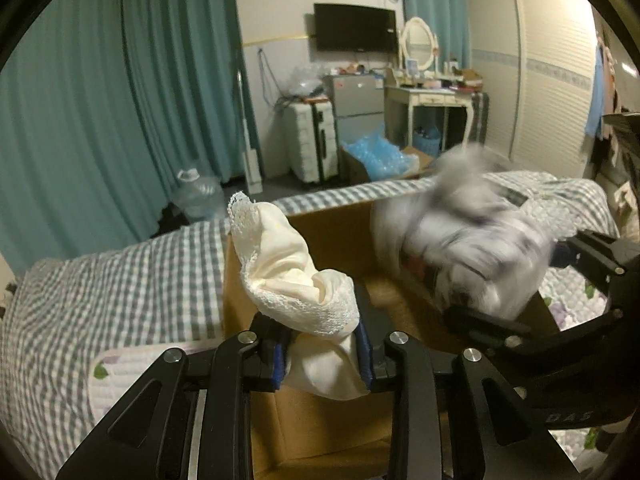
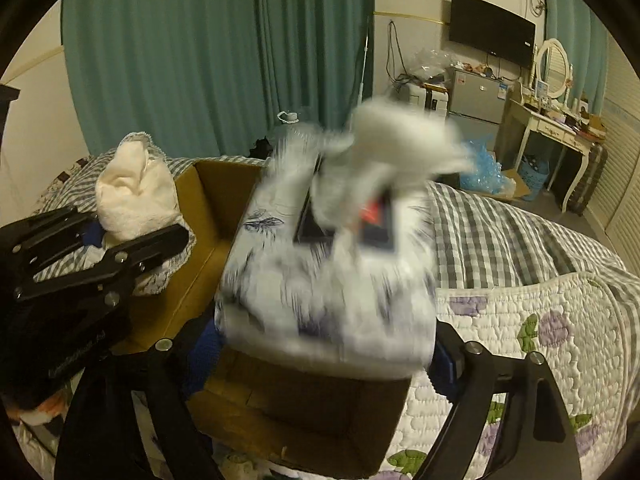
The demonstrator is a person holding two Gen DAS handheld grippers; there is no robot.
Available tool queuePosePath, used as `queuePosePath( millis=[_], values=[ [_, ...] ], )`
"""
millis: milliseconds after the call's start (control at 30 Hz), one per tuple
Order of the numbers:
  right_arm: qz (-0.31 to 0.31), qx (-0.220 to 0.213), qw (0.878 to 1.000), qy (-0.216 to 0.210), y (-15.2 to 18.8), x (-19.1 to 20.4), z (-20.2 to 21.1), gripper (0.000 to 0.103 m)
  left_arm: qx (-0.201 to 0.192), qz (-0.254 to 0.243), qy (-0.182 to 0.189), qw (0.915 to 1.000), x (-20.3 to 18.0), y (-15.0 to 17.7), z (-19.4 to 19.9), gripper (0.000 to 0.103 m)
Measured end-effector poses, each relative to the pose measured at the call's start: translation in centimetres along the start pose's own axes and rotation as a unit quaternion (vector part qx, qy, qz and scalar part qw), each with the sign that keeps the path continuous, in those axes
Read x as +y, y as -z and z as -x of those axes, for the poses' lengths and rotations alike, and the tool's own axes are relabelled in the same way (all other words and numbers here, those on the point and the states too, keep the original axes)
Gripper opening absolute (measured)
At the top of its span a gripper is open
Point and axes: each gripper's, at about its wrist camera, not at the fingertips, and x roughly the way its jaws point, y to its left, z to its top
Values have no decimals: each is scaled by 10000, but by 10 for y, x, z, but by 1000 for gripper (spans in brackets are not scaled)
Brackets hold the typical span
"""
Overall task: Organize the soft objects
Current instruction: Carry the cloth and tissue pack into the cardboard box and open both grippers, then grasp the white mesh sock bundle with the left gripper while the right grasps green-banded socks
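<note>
We see a bed under a grey-and-white checked cover (image 1: 120, 280), and on it an open brown cardboard box (image 1: 332, 236). Above the box, our right gripper (image 2: 324, 356) clamps a blurred white tissue pack with dark feather print (image 2: 328, 280). Over the box's near-left corner, our left gripper (image 1: 322, 356) pinches a cream lace-edged cloth (image 1: 292, 276).
</note>
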Motion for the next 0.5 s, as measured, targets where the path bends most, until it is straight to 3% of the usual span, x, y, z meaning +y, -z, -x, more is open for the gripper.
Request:
queuePosePath(
  millis=[67,233,300,333,367,500],
  values=[
    [-8,-100,9999,126,-2,0,8,96,12,41,20,10000,2,-2,4,39],
    [-128,-475,9984,270,-13,2,54,99,-91,225,-29,9997,10,-15,37,49],
    [-80,-625,9974,349,-17,5,82,100,-251,199,-71,9995,11,-21,59,64],
    [-45,-693,9969,367,-19,8,96,100,-365,169,-149,9991,9,-26,75,79],
    [-10,-795,9960,409,-21,10,116,100,-468,158,-211,9986,9,-29,86,86],
    [34,-1110,9925,513,-26,18,181,101,-1019,141,-266,9943,7,-42,144,87]
  ],
)
